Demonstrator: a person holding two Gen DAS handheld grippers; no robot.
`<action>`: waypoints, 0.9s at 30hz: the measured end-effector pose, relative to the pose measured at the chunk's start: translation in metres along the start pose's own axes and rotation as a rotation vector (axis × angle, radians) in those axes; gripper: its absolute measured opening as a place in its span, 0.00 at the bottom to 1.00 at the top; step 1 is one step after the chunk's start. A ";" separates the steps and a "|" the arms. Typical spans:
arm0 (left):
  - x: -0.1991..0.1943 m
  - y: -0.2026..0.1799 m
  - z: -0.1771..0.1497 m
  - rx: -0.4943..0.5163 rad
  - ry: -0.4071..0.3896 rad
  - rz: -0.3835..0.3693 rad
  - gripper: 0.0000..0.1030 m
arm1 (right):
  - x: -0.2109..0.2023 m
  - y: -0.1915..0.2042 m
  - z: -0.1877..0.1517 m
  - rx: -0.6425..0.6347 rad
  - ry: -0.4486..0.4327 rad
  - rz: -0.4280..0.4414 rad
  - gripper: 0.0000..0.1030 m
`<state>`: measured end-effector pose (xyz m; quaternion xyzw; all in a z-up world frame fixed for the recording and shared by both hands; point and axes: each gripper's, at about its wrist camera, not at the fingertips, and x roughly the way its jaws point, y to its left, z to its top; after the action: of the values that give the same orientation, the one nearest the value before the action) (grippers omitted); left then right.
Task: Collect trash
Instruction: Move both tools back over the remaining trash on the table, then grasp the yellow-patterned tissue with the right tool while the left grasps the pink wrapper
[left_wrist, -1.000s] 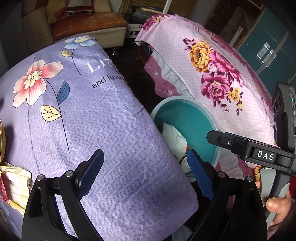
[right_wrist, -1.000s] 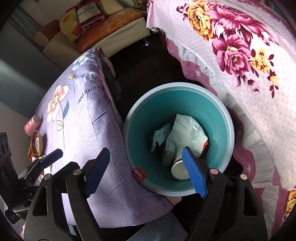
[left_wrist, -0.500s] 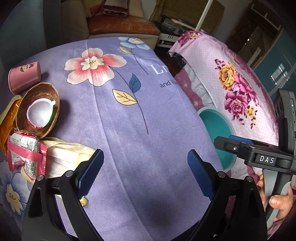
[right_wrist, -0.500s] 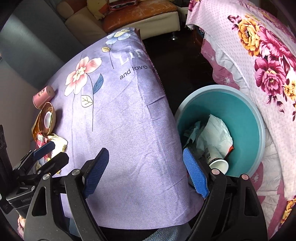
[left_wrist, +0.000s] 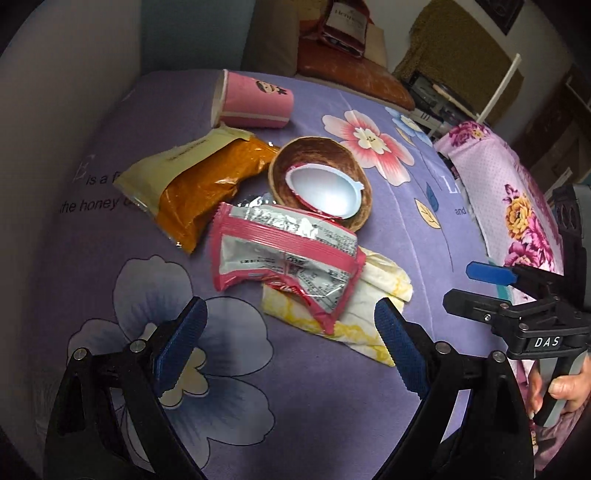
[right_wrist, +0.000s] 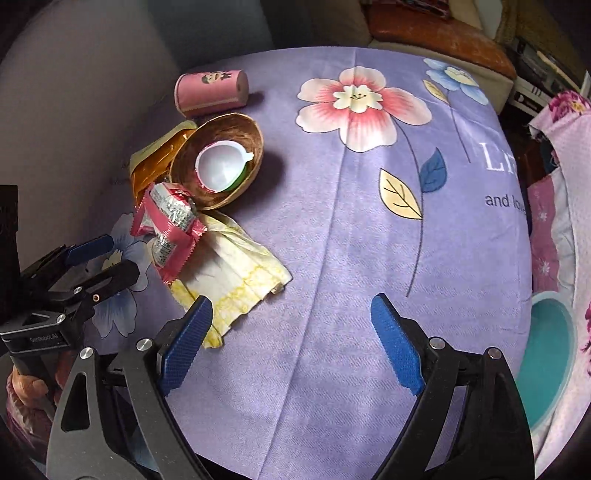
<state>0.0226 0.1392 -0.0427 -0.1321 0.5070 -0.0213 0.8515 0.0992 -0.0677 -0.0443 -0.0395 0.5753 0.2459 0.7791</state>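
Now both tongs, left (left_wrist: 288, 347) and right (right_wrist: 291, 341), gape wide and empty beside the red wrapper (left_wrist: 284, 254) on the counter (right_wrist: 369, 258).

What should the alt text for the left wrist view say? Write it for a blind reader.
The open left gripper hovers over a pile of litter on a purple floral cloth: a pink-and-silver foil wrapper, a yellow-white napkin, an orange snack bag and a pink paper cup.

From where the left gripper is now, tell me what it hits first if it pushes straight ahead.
Most likely the pink and silver wrapper, lying on the yellow-edged napkin directly ahead of the open left gripper. Depth is unclear, so the napkin's near edge could come first.
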 end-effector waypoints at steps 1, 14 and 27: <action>-0.001 0.011 0.000 -0.025 0.000 0.007 0.90 | 0.006 0.010 0.005 -0.033 0.009 0.010 0.81; -0.002 0.072 -0.001 -0.151 0.011 0.031 0.90 | 0.065 0.072 0.030 -0.299 0.119 0.014 0.81; 0.011 0.075 0.001 -0.187 0.026 0.026 0.90 | 0.074 0.115 -0.003 -0.475 0.096 -0.064 0.71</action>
<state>0.0211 0.2100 -0.0700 -0.2042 0.5195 0.0357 0.8289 0.0640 0.0570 -0.0877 -0.2517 0.5362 0.3472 0.7271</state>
